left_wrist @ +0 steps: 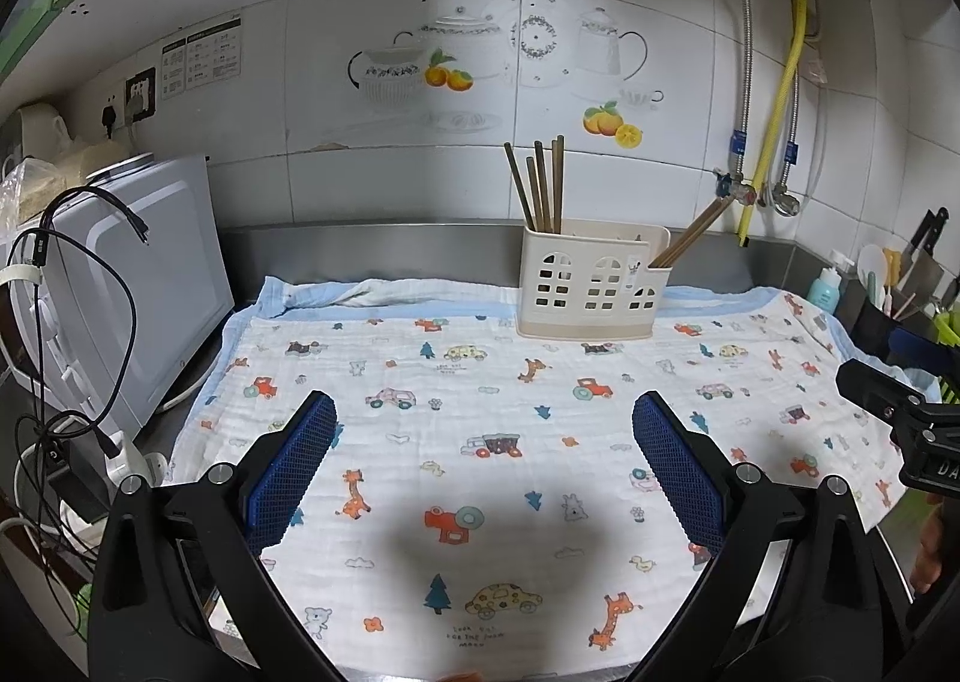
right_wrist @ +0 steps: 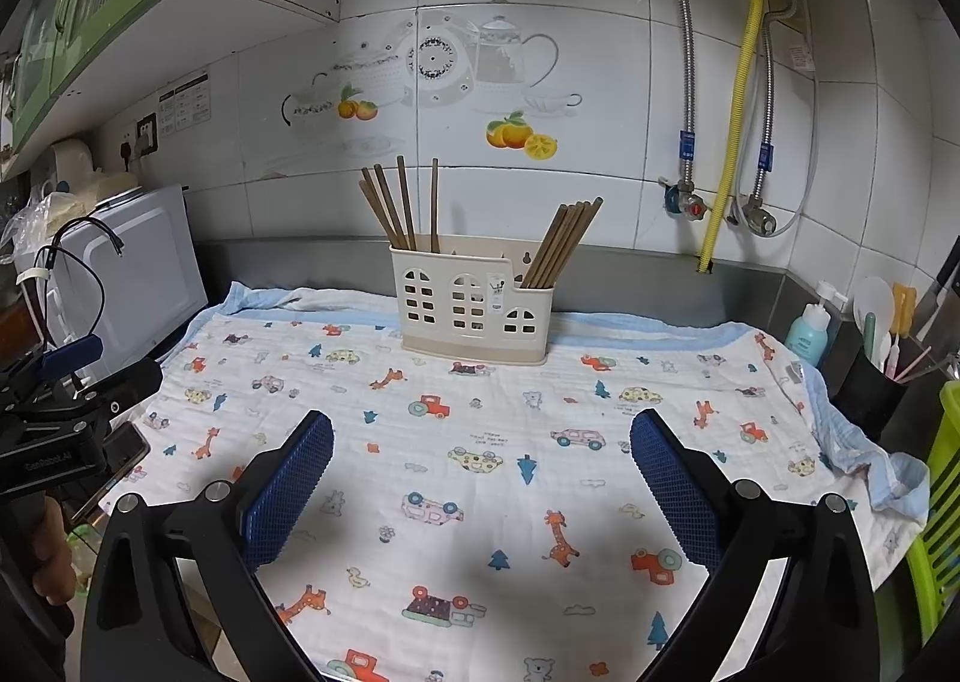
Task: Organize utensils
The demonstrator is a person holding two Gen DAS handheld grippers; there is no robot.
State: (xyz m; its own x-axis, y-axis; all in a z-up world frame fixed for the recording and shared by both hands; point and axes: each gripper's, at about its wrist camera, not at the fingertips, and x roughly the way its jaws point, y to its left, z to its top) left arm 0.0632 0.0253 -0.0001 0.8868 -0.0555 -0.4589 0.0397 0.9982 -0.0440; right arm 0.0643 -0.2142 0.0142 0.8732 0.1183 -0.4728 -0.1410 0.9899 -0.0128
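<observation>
- Grippers both stand wide open: my left gripper [left_wrist: 483,478] and my right gripper [right_wrist: 480,481] hold nothing and touch nothing.
- Both hover above the printed cloth [right_wrist: 492,430], side by side, pointing toward the wall.
- Cream utensil holder [right_wrist: 471,301] stands at the cloth's far edge.
- Upright chopsticks [right_wrist: 399,205] fill its left compartment; leaning chopsticks [right_wrist: 564,241] fill its right one.

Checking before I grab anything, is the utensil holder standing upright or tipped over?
Upright. The utensil holder sits flat on the patterned cloth, its base level, with chopsticks sticking up out of its compartments.
</observation>
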